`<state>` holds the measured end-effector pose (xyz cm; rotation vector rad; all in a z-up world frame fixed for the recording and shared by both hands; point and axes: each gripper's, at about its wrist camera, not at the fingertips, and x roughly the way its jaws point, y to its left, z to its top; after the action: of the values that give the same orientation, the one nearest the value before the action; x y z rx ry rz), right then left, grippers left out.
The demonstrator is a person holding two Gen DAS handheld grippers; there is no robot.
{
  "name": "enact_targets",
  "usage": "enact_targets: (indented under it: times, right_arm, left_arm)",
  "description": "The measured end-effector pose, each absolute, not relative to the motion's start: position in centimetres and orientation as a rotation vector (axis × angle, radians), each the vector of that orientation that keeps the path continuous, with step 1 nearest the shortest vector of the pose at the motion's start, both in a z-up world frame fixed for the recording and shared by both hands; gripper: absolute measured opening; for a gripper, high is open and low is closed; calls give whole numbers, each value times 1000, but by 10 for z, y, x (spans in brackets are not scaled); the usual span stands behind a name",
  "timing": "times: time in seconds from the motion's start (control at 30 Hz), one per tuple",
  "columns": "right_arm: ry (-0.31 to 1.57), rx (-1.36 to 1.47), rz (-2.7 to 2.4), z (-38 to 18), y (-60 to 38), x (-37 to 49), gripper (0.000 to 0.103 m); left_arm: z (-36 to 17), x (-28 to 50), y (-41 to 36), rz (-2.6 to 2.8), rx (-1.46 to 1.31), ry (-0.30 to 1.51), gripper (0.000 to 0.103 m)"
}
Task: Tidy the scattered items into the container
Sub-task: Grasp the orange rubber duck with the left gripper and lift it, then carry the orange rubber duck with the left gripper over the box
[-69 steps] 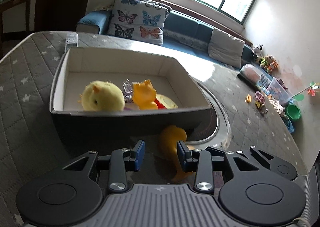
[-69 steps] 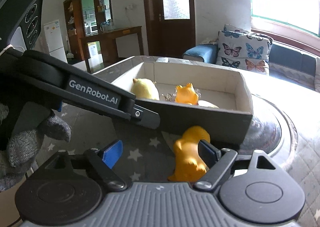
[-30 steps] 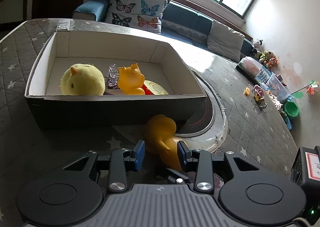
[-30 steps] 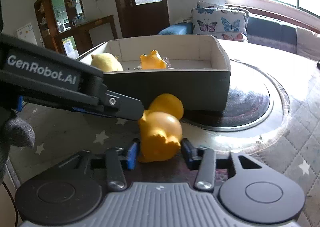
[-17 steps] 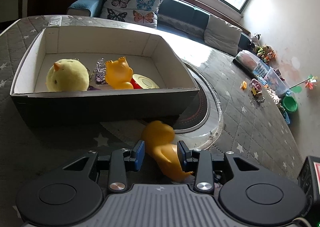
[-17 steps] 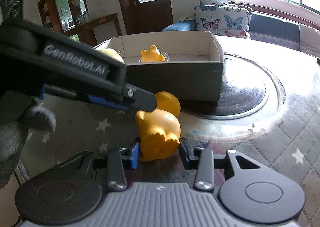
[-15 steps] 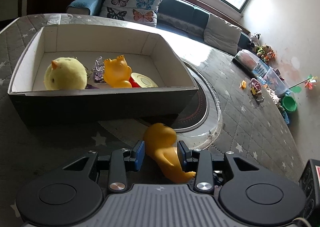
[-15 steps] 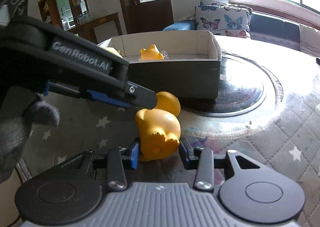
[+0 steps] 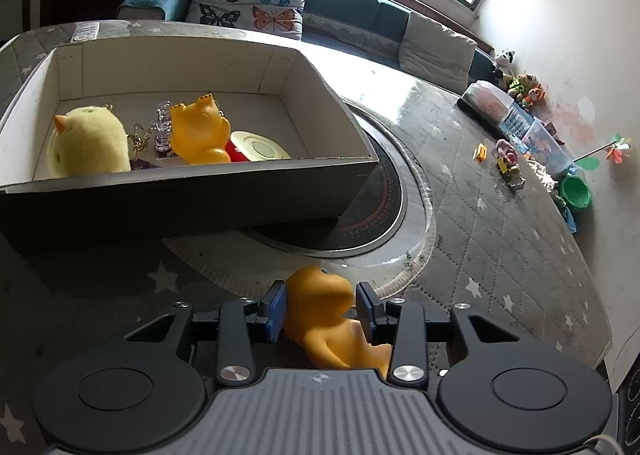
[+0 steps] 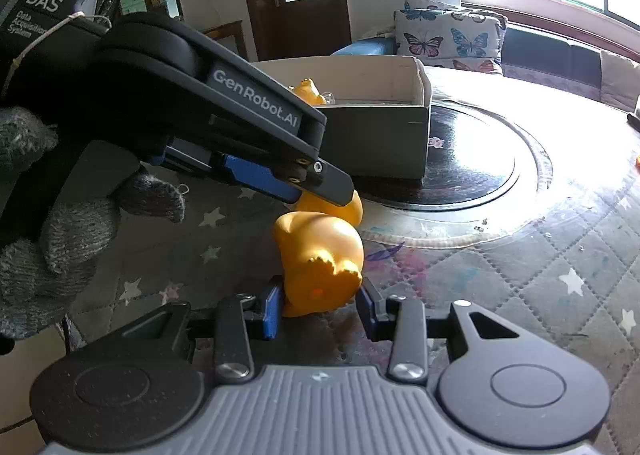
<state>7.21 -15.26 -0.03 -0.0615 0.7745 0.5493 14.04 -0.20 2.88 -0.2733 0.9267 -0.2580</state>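
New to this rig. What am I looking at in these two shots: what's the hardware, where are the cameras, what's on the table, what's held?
There is no robot. A person with a gloved hand on each holds two tools, and each hand-held gripper carries a fisheye camera looking along its two fingers. One picture is from the left hand-held gripper. The other is from the right hand-held gripper and also shows the left one from the side. On the quilted table stands an open box holding a yellow plush, an orange figure and smaller bits. In front of it lies an orange toy. The right jaws are shut on its base. The left jaws stand open around its head, apparently not pressing.
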Motion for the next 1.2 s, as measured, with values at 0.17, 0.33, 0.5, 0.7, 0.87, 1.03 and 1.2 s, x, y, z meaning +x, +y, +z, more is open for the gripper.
enact_targets:
  times: [0.17,0.33,0.5,0.7,0.87,1.03,1.2]
  right_arm:
    - [765,-53,539,3,-156,74,41]
    - [761,-46,536,3,-156,78,43]
    - [771,-44,544,2,-159,78,43]
    - [748,-33,531,9,-163,78,57]
    - [755,-33,541,8,-161,80,49]
    - [761,-27,545,7,-161,78,43]
    - [758,-27,542,9,-162,71,43]
  left_arm:
    - [27,145,-2,-256,-279,936,41]
    - [25,148,-8,-241,-263,930,44]
    - [22,151,-9,-240,-263,939,48]
    - [11,154,-7,-246,-295,976,52]
    - [8,154,-7,-245,-303,977,52]
    - [8,154,-5,-253,-311,973,51]
    - [9,150,-5,-253,-312,969,50]
